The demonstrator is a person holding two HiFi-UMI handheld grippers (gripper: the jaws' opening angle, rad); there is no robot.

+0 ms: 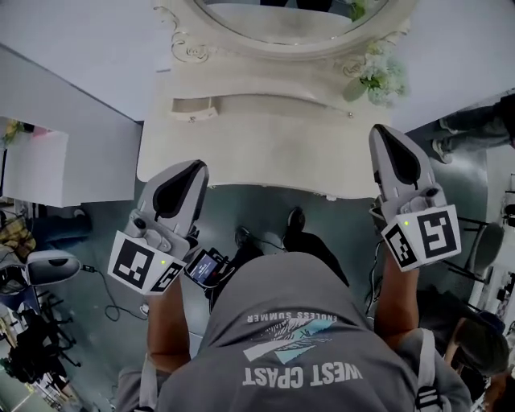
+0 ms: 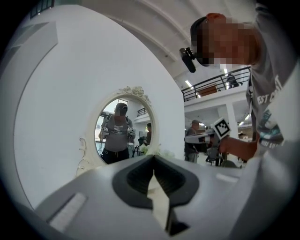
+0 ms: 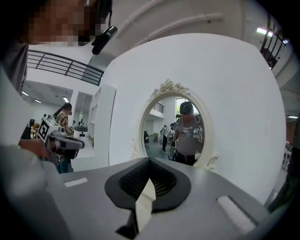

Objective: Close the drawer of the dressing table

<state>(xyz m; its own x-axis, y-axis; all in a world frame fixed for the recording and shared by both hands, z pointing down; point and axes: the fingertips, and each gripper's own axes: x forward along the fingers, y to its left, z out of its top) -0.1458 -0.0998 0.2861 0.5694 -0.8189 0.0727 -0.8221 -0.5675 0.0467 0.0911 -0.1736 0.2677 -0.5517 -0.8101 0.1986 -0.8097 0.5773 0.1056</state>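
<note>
While held above the dressing table facing its mirror, my left gripper and right gripper are both pressed together, empty.

head view looks down on dressing table; gripper views face its mirror.

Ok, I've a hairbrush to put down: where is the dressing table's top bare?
The cream tabletop is bare all along, from the raised back ledge to its front edge. Crowded only back right: pale flowers beside the oval mirror.
</note>
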